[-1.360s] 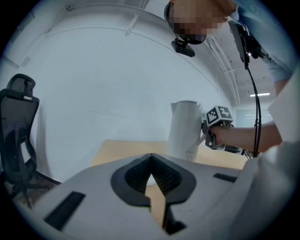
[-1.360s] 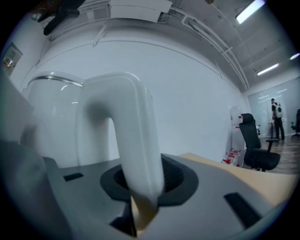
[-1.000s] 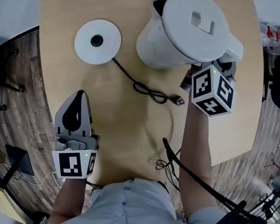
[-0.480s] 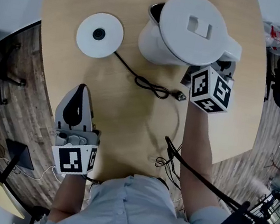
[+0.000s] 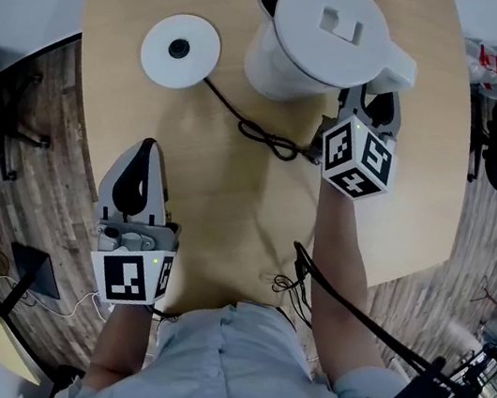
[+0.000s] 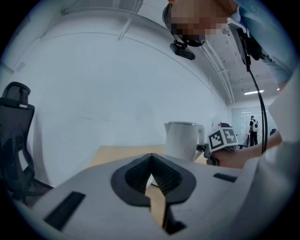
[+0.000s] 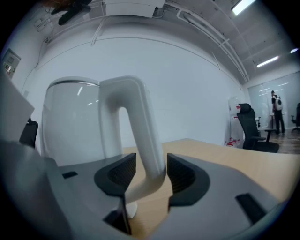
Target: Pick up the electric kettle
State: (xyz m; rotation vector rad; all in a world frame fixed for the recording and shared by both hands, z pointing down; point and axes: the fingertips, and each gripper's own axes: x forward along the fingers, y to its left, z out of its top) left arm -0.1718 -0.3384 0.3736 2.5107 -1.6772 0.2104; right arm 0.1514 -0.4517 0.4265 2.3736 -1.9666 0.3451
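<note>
The light on my feed is even and soft and falls from overhead: ceiling light strips (image 7: pixel 243 5) glow up and to the right of the electric kettle (image 7: pixel 75 122) in the right gripper view. In the head view the kettle's lid is nearly washed out to white, and only a faint, soft-edged shadow lies on the table (image 5: pixel 231 190) beside its base. Both gripper views bow hard around the kettle and their corners go black. The foreground below the kettle, nearest each lens, is soft.
</note>
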